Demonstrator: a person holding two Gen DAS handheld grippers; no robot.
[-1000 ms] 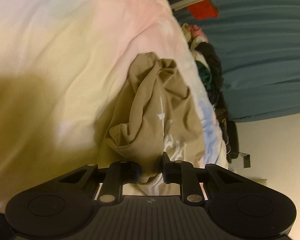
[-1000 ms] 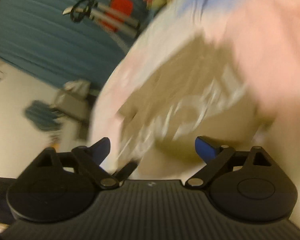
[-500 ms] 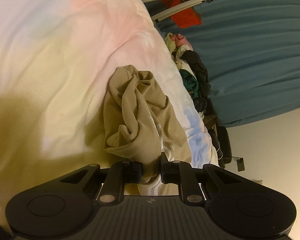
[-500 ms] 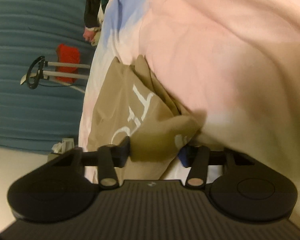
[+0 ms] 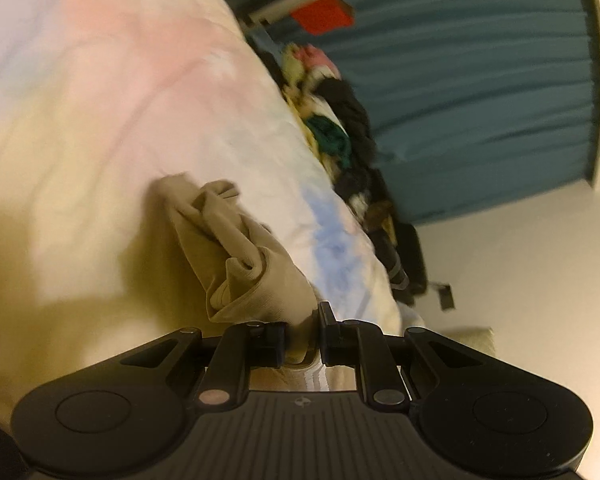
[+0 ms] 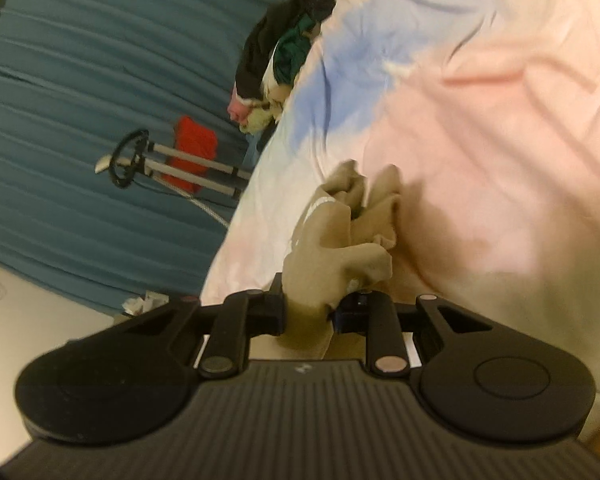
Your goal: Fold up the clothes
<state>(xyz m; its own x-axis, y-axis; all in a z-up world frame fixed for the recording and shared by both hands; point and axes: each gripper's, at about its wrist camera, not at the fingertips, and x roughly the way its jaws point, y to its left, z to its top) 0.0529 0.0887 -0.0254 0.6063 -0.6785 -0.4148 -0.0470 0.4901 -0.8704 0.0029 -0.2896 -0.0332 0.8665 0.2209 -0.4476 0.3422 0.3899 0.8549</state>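
The crumpled garment [image 5: 236, 256] is plain khaki with some white print. The bed cover [image 5: 120, 92] has pastel pink, yellow and blue patches, and the curtain [image 5: 480, 80] is teal.

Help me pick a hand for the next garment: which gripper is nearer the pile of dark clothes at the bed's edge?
Neither clearly. The left gripper and right gripper are both shut on the tan garment, with the dark clothes pile well beyond each.

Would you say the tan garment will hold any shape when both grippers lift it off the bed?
Probably not: the tan garment is bunched in soft folds, so it should droop between the left gripper and right gripper. It looks thin, so likely light. Both pinch bunched cloth, so slipping seems unlikely.
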